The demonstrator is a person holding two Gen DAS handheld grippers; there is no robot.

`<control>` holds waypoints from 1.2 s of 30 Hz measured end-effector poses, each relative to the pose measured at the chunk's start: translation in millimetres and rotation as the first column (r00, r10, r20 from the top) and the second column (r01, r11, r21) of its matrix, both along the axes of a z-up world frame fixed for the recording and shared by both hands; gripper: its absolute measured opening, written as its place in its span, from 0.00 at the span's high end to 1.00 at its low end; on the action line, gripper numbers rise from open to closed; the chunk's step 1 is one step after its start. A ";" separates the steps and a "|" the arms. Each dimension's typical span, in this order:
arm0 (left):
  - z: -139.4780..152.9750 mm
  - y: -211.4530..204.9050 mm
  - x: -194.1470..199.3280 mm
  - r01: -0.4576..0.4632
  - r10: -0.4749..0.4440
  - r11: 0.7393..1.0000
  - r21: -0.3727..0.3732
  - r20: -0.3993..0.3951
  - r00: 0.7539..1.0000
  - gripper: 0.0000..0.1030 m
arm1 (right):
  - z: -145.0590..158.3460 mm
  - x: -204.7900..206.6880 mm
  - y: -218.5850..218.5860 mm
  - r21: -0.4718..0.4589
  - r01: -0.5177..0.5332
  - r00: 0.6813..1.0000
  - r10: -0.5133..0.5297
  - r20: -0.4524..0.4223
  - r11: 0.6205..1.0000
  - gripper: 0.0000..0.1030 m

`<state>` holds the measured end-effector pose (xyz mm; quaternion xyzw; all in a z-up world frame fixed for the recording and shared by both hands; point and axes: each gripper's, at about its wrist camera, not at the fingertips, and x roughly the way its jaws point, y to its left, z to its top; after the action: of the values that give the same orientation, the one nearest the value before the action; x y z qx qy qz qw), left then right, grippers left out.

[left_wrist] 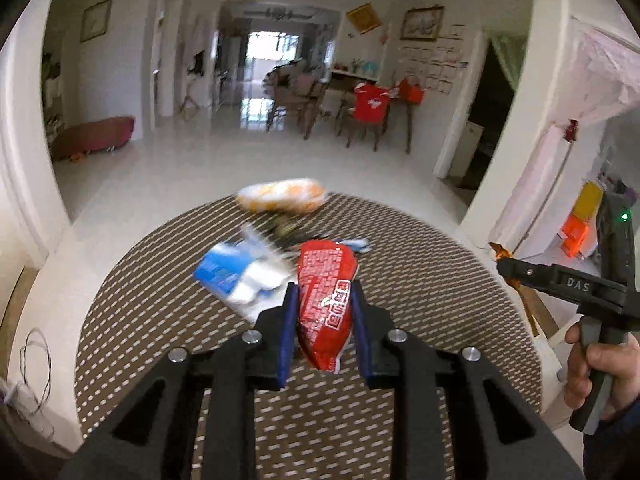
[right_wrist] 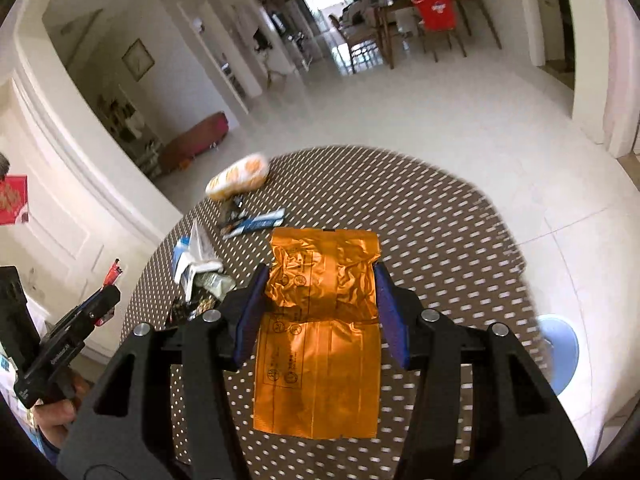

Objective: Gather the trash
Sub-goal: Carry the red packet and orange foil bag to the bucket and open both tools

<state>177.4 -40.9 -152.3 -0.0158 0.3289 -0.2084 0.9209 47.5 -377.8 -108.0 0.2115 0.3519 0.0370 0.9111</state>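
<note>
1. Left gripper [left_wrist: 322, 294]: fingers clamped on a red wrapper [left_wrist: 326, 300], held above the round table [left_wrist: 420, 280].
2. Right gripper [right_wrist: 320, 292]: fingers clamped on an orange wrapper [right_wrist: 320, 344], held above the same table.
3. Further wrappers [right_wrist: 236, 178] are seen lying on the table's far left part.

**Foil, film and a woven table cover**

You have a glossy red plastic-film snack wrapper [left_wrist: 326, 304], crinkled and catching light, at lower centre of the left wrist view. In the right wrist view your crumpled orange metallic foil packet [right_wrist: 320, 332] shines at centre. Behind both lies the round table's brown woven mat [left_wrist: 420, 280], matt and coarsely textured. The black gripper frames look like matt plastic with bright metal pins; the floor tiles [right_wrist: 460, 112] are glossy.
</note>
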 end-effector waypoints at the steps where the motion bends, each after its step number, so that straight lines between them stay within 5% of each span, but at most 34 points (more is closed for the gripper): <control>1: 4.2 -11.1 -2.4 0.016 -0.016 1.000 0.000 0.011 1.000 0.76 | 2.9 -4.5 -6.3 0.003 0.011 1.000 -0.011 0.009 1.000 0.50; 9: 31.8 -101.8 -19.8 0.165 -0.164 0.986 -0.008 0.080 0.983 0.76 | 25.7 -56.4 -87.9 0.013 0.164 0.983 -0.164 0.080 0.986 0.50; 20: 34.7 -257.3 -56.6 0.428 -0.426 0.904 0.008 0.104 0.899 0.76 | -1.8 -131.3 -211.7 0.025 0.418 0.908 -0.419 0.029 0.908 0.50; 30: -24.7 -393.0 -65.4 0.603 -0.599 0.796 0.039 -0.080 0.796 0.76 | -69.9 -169.4 -295.2 0.069 0.546 0.835 -0.536 -0.123 0.835 0.50; 36: -84.1 -455.0 -55.4 0.646 -0.615 0.760 0.068 -0.243 0.750 0.76 | -118.9 -171.4 -325.2 0.094 0.573 0.809 -0.543 -0.226 0.814 0.50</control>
<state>122.0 -495.8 -236.3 0.1431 0.4228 -0.4797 0.7554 -123.9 -703.0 -226.9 0.3793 0.3545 -0.2254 0.8244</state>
